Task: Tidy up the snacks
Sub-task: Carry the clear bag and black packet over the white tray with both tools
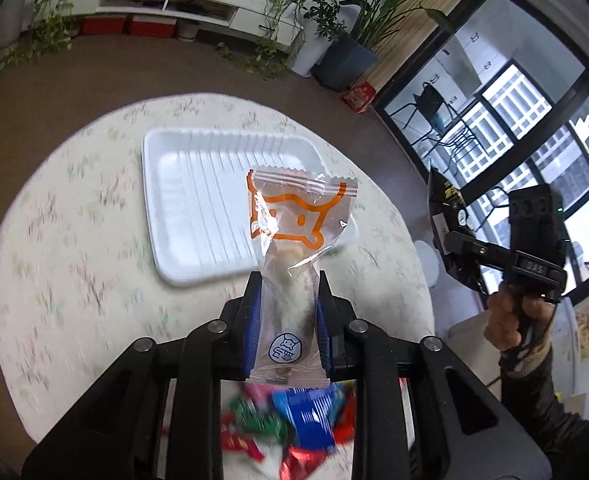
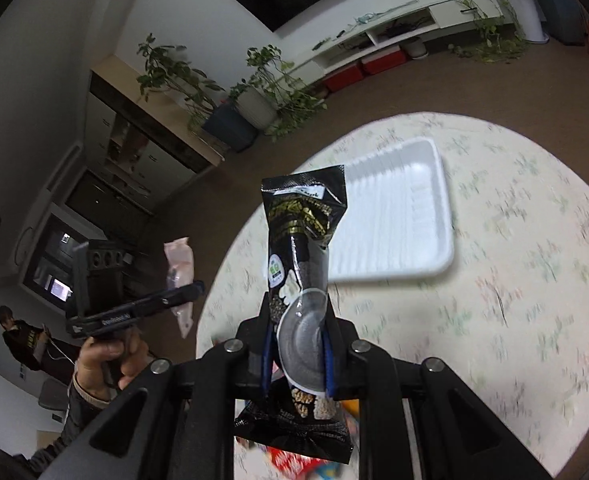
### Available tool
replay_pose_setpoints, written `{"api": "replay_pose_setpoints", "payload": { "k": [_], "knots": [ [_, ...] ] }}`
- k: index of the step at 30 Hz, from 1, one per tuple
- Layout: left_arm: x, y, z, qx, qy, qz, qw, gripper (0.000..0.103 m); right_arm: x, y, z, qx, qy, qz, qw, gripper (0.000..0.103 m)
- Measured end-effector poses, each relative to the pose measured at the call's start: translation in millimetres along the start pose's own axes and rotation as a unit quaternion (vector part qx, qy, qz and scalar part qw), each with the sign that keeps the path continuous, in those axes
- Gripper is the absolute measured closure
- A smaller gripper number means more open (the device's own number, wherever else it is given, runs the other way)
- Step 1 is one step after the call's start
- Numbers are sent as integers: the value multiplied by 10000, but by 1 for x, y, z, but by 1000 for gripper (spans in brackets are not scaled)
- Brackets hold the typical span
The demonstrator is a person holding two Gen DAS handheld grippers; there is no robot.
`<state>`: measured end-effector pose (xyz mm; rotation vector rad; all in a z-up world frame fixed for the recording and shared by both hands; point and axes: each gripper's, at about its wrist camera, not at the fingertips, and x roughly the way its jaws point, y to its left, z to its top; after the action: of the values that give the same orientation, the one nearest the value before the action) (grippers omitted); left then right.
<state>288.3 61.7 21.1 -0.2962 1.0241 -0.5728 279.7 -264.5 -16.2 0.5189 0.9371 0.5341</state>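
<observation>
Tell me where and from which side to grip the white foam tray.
Grip the white foam tray by its raised near rim, coming in low from the table edge nearest the snack pile. The rim is its only thin, pinchable part; the ribbed floor lies flat, and the tray looks empty.

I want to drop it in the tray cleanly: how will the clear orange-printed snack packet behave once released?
The clear packet is probably floppy at the top: its crinkled film leans above the left gripper. Likely light. The glossy film may slide on the smooth white tray.
</observation>
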Motion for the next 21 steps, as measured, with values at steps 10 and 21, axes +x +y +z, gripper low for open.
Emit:
{"api": "replay_pose_setpoints", "payload": {
  "k": [10,21],
  "knots": [
    [72,27,77,-365,169,-334,9986,81,85,-22,73,360,311,614,9970,82],
    [147,62,73,-682,487,-279,9961,81,162,-72,78,807,829,515,9920,82]
  ]
}}
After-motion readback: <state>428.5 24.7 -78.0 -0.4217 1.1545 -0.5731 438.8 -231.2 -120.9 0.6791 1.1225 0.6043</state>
